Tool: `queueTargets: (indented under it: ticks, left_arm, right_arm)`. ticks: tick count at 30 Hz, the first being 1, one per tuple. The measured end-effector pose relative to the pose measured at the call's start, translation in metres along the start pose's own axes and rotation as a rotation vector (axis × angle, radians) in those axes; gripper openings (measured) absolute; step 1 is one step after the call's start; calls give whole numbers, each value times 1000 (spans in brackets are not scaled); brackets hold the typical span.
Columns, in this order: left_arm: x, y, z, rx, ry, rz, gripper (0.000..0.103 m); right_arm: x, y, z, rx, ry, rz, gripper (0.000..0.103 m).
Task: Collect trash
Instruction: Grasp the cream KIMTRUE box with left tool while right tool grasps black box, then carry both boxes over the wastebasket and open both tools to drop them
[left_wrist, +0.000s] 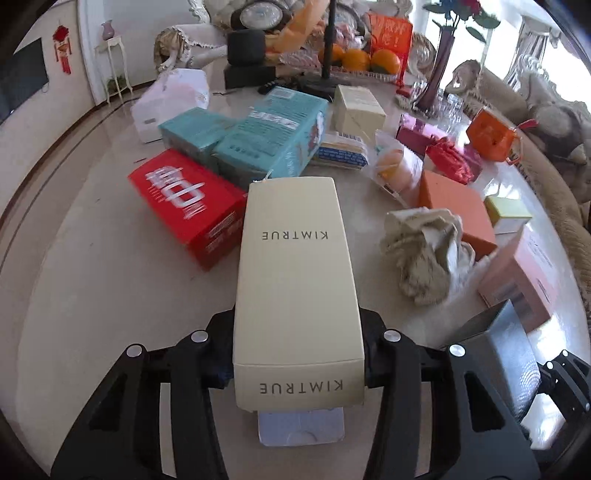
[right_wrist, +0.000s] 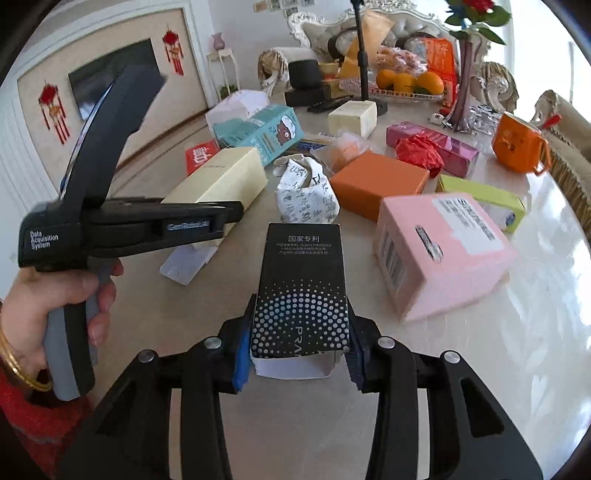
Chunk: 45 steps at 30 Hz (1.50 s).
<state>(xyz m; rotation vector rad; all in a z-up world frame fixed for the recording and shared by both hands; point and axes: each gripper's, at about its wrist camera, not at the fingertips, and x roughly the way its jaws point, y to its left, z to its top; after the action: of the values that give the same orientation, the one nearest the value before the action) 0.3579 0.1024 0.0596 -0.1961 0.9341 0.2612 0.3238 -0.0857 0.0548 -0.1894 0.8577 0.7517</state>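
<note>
My left gripper (left_wrist: 299, 354) is shut on a long cream KIMTRUE box (left_wrist: 295, 280), held above the table with its open bottom flap hanging below. The same box (right_wrist: 221, 181) and the left gripper (right_wrist: 221, 218) show in the right wrist view at left. My right gripper (right_wrist: 299, 343) is shut on a black box with a white dot pattern (right_wrist: 301, 288), its torn white flap toward me. This black box shows at the lower right of the left wrist view (left_wrist: 506, 358).
On the marble table (left_wrist: 110, 280) lie a red box (left_wrist: 184, 206), teal boxes (left_wrist: 273, 136), a crumpled paper wad (right_wrist: 308, 192), an orange box (right_wrist: 376, 181), a pink box (right_wrist: 439, 254), a yellow-green box (right_wrist: 484, 199), red wrapper (right_wrist: 419, 153), an orange mug (right_wrist: 517, 142) and a fruit tray (right_wrist: 406, 83).
</note>
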Motion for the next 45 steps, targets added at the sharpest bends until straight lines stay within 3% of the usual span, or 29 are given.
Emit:
queueTargets:
  ticks: [5, 9, 13, 15, 18, 24, 28, 34, 35, 36, 37, 38, 39, 45]
  left_arm:
    - [-47, 13, -38, 5, -73, -98, 48]
    - [-106, 18, -96, 37, -148, -178, 48]
    - [-158, 11, -174, 107, -179, -225, 48]
    - [-173, 5, -213, 133, -157, -276, 48]
    - [-178, -1, -255, 161, -118, -292, 48]
    - [-111, -21, -338, 196, 117, -264, 48]
    - [-66, -23, -358, 195, 228, -226, 48]
    - [-36, -27, -369, 196, 291, -214, 50]
    - [-34, -27, -369, 193, 301, -217, 52]
    - [-33, -27, -370, 192, 307, -214, 66]
    - [-31, -28, -371, 202, 304, -188, 87]
    - [-33, -29, -372, 216, 282, -160, 91]
    - [-34, -28, -372, 222, 258, -142, 92]
    - [-28, -11, -370, 138, 267, -164, 92]
  right_arm:
    - [-44, 0, -23, 61, -78, 57, 39]
    - [-97, 15, -64, 80, -156, 109, 39]
    - [-134, 39, -115, 104, -182, 150, 39]
    - [-145, 52, -145, 116, -172, 164, 39]
    - [-144, 66, -184, 127, -115, 145, 39]
    - [-87, 53, -250, 255, 87, 64, 39]
    - [-51, 45, -272, 301, 207, 28, 39]
    - [-41, 49, -286, 270, 246, -7, 40]
    - [-40, 50, -288, 267, 251, -5, 40]
    - [-38, 50, -288, 268, 256, 2, 42]
    - [-38, 49, -289, 270, 257, -1, 52]
    - [-37, 49, -289, 266, 260, -27, 60]
    - [-38, 49, -290, 264, 254, -52, 74]
    - [-39, 30, -295, 344, 257, -93, 76]
